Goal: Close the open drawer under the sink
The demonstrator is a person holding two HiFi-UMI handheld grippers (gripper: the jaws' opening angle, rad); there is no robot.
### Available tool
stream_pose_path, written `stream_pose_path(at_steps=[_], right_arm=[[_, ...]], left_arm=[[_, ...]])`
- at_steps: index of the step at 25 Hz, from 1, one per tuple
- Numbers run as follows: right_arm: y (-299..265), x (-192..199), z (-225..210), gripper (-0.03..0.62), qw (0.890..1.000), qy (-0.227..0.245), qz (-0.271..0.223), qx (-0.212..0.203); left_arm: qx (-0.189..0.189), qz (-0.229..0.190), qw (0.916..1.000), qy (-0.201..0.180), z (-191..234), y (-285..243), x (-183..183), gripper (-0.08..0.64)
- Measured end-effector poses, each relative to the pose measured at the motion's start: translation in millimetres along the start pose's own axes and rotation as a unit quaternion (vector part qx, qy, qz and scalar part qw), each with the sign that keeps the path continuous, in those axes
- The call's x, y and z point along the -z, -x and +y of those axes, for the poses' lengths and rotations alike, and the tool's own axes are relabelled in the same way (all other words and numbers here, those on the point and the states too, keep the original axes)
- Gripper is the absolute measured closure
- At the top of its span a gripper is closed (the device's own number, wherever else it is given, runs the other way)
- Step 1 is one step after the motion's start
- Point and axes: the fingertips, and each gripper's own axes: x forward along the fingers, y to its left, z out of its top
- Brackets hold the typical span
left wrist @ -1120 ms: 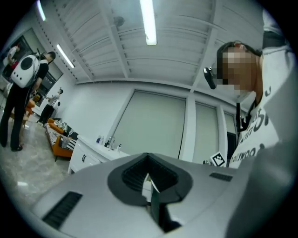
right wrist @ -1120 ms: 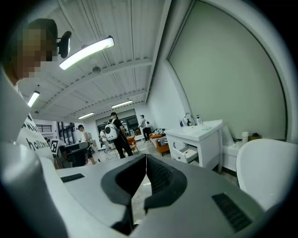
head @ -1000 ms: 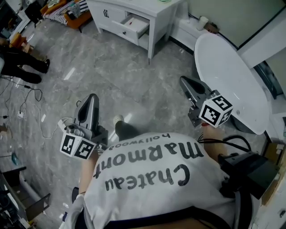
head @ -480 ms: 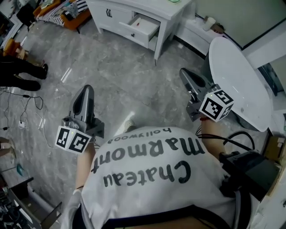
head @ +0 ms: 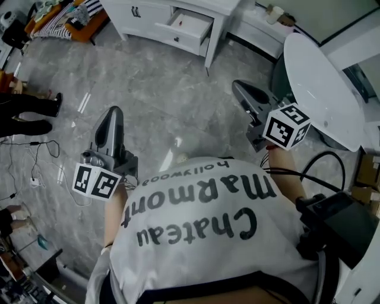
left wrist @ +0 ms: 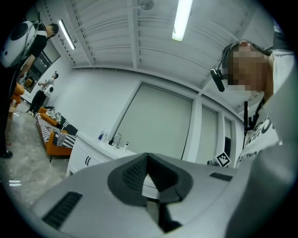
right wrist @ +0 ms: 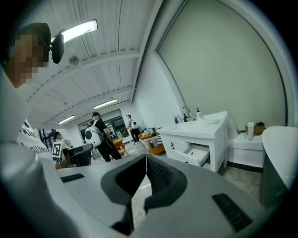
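Left gripper view showed the left gripper with its two dark pads meeting tip to tip and nothing between them. Right gripper view showed the right gripper in the same way, jaws together and empty. Neither claw touched anything. Both were held out in the air ahead of the wearer's white printed shirt, one to each side.

Beyond the jaws lay grey marbled floor, which stretched from the grippers to the white cabinet at the far wall. The drawer stood pulled out from that cabinet's front, under the sink, well apart from both grippers. In the right gripper view it sat to the right of the jaw tips. In the left gripper view the gripper's grey body covered the cabinet's right part, so the drawer could not be made out there.

A white oval top stood just beside the right gripper, on its outer side. A low white ledge with a cup adjoined the cabinet. Off to the left were an orange sofa, a bystander's dark legs and loose cables on the floor.
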Motion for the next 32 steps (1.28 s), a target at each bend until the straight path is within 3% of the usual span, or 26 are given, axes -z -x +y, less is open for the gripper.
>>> stream_pose_path(at_steps=[7, 14, 19, 25, 32], right_arm=[[0.8, -5.0, -5.9, 0.58, 1.0, -0.019, -0.022, -0.004], [-62.4, -13.3, 30.2, 0.58, 1.0, -0.004, 0.009, -0.005], [-69.6, -6.9, 32.6, 0.58, 1.0, -0.008, 0.026, 0.0], [-79.1, 2.9, 9.3, 0.58, 0.999, -0.03, 0.037, 0.008], [-127.2, -20.6, 0.0, 0.58, 0.998, -0.034, 0.031, -0.033]], left_arm=[[-0.018, 0.017, 0.9997, 0.002, 1.3, 2.0, 19.0, 0.552], [-0.011, 0.029, 0.999, 0.03, 59.1, 15.7, 0.8, 0.552], [-0.011, 0.05, 0.9977, 0.045, 64.6, 16.6, 12.5, 0.551], [-0.012, 0.062, 0.9974, 0.036, 69.2, 0.8, 24.6, 0.552], [-0.044, 0.057, 0.9966, 0.041, 88.7, -17.4, 19.6, 0.552]])
